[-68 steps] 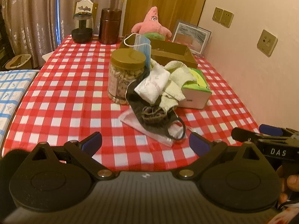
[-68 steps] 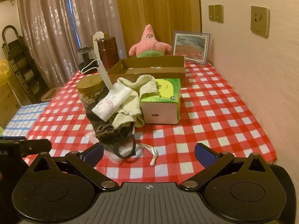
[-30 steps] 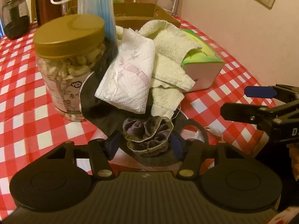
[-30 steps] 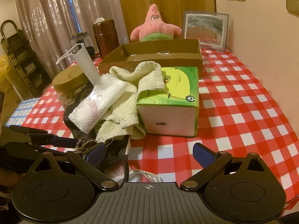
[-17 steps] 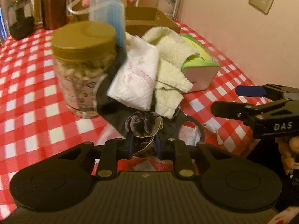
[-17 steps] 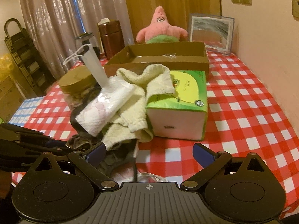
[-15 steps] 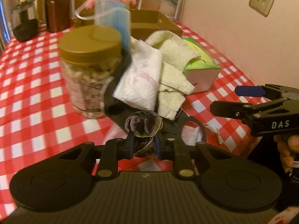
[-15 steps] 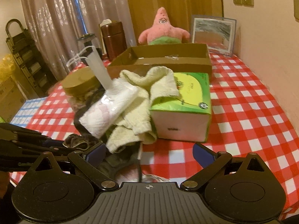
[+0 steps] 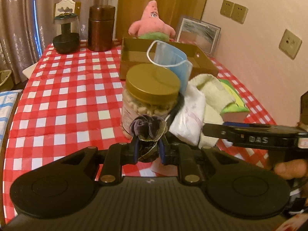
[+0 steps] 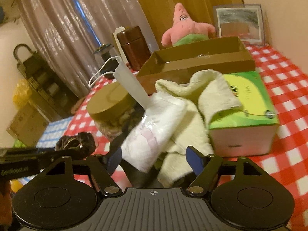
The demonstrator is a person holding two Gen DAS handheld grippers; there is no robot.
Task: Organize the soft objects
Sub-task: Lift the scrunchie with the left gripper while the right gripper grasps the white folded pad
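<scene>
Left gripper (image 9: 148, 151): nearly closed, pinching a dark purple scrunchie (image 9: 147, 130), lifted up off the checked cloth (image 9: 63, 96) just in front of the gold-lid jar (image 9: 151, 96). Right gripper (image 10: 154, 158): wide open, holding nothing, fingers on either side of the white packet (image 10: 154, 127) and the pale towel (image 10: 194, 123), with the green tissue box (image 10: 248, 104) just ahead on the right. "DAS" on the right gripper's side; other writing too blurry to read.
</scene>
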